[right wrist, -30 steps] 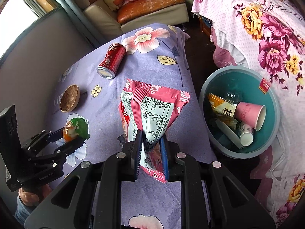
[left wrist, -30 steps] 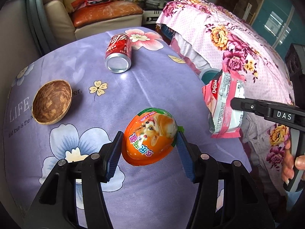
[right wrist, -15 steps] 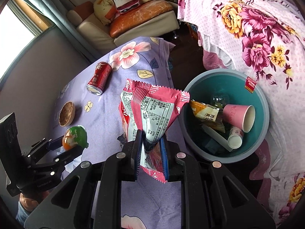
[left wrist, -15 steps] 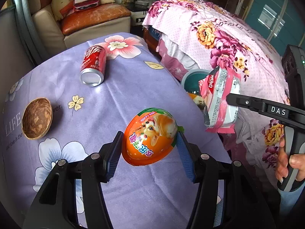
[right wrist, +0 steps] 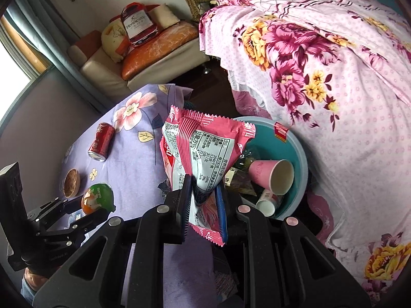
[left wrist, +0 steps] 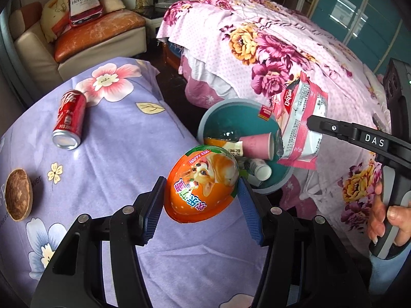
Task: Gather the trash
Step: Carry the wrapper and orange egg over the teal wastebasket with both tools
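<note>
My left gripper [left wrist: 201,200] is shut on an orange plastic egg [left wrist: 201,186] with a puppy picture, held above the purple tablecloth near its right edge; it also shows in the right wrist view [right wrist: 96,199]. My right gripper [right wrist: 204,205] is shut on a pink and white snack wrapper [right wrist: 203,151], held above the near rim of the teal trash basin [right wrist: 300,151]. In the left wrist view the wrapper [left wrist: 299,123] hangs over the basin [left wrist: 221,115], which holds pink paper cups [left wrist: 257,142] and other wrappers.
A red cola can [left wrist: 69,120] lies on its side on the flowered tablecloth [left wrist: 123,159]. A brown wooden bowl [left wrist: 18,197] sits at the left. A bed with a pink flowered cover [left wrist: 282,51] stands right of the basin. A sofa [left wrist: 84,38] is behind.
Both grippers have moved right, towards the basin, each keeping its load. The basin is now in full view in the left wrist view and closer in the right.
</note>
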